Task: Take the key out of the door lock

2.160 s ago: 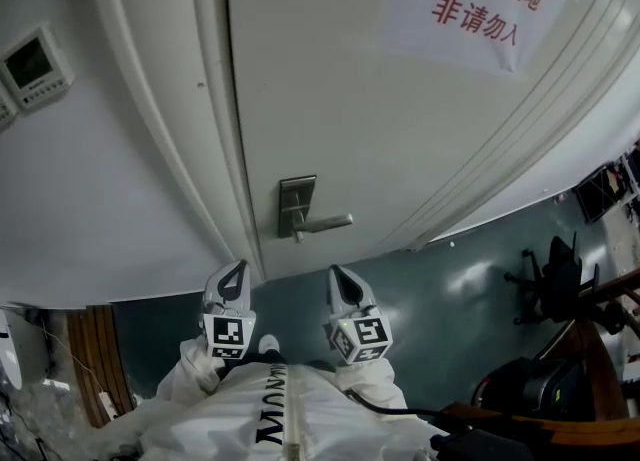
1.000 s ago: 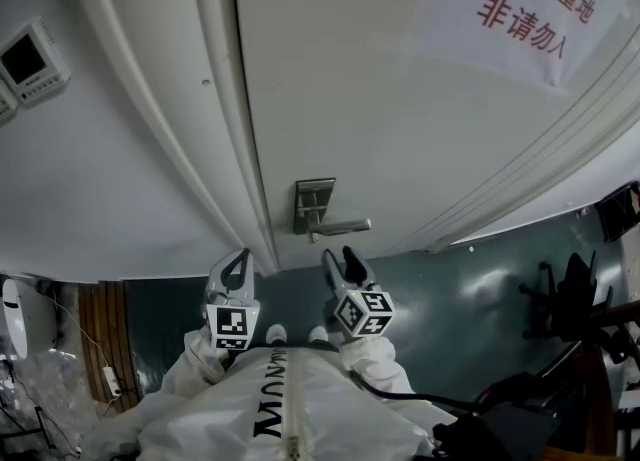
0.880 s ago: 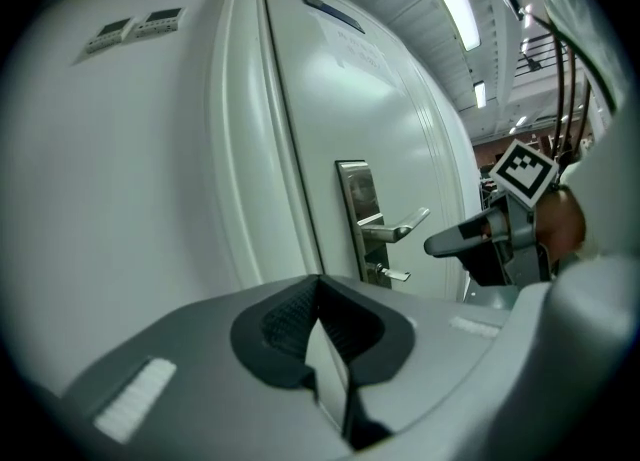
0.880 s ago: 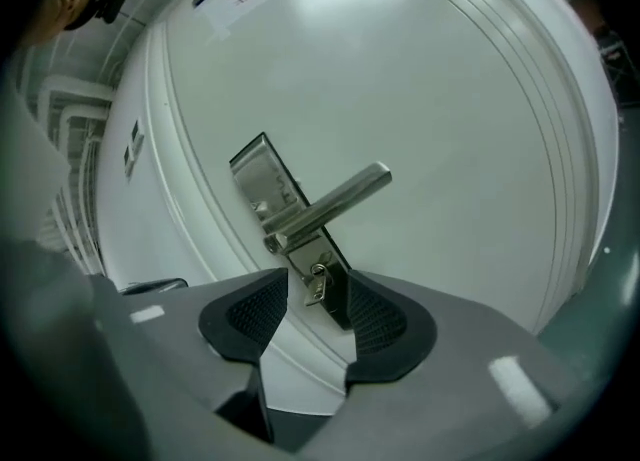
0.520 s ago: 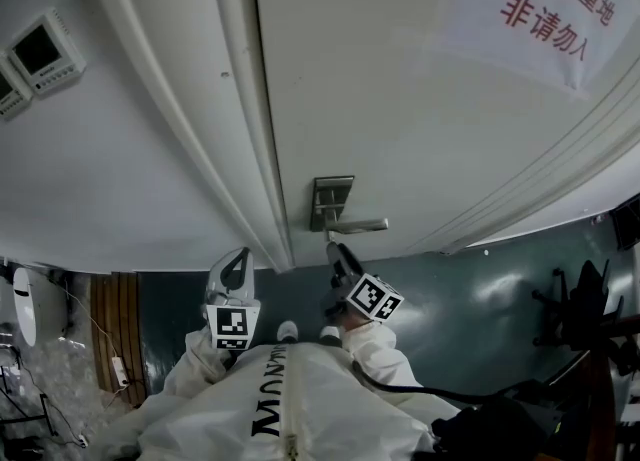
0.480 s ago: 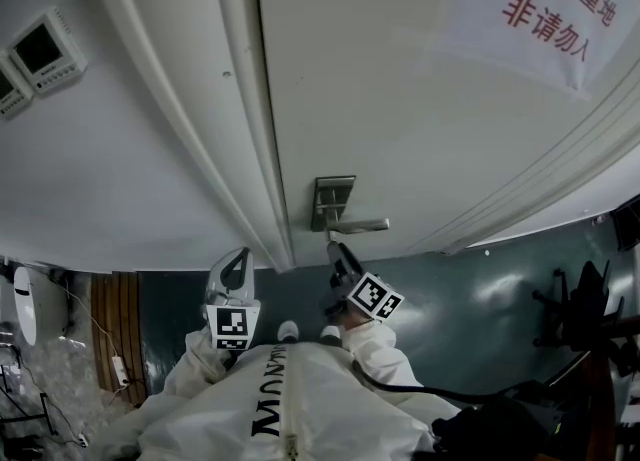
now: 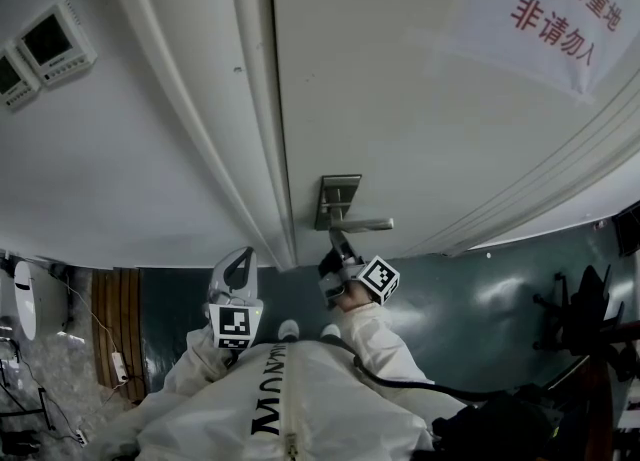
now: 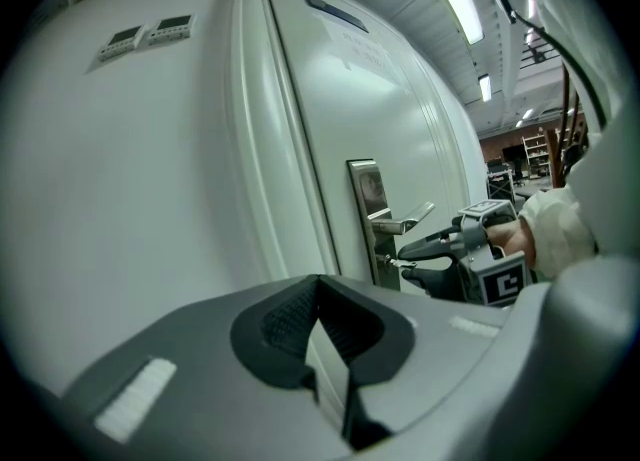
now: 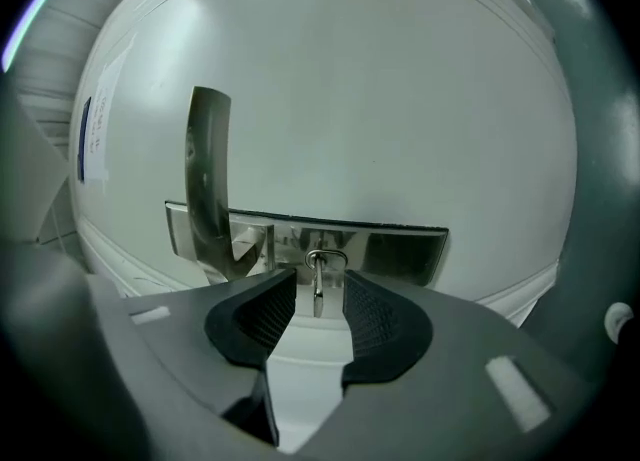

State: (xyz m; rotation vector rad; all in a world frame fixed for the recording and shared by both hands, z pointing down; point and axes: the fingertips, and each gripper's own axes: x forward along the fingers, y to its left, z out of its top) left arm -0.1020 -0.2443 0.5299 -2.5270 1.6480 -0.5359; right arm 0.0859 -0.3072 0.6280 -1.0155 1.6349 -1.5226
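Note:
A small metal key (image 9: 317, 294) sticks out of the steel lock plate (image 9: 385, 252), below the lever handle (image 9: 207, 174) of the white door (image 7: 400, 89). My right gripper (image 9: 318, 277) reaches up to the plate (image 7: 337, 194), one pad (image 9: 270, 317) on each side of the key. A sliver of gap shows on both sides, and its jaws are closing. The left gripper view shows this from the side, the key (image 8: 403, 264) standing between the right gripper's fingertips. My left gripper (image 7: 240, 264) hangs lower left by the door frame, shut and holding nothing.
A paper sign (image 7: 560, 9) with red print is stuck high on the door. Two control panels (image 7: 45, 44) sit on the wall at the left. A dark chair (image 7: 585, 314) stands on the green floor at the right. My white suit (image 7: 290, 399) fills the bottom.
My right gripper has risen from beside the left one to the lock, rolled over, and its jaws have narrowed around the key. The left gripper has stayed put.

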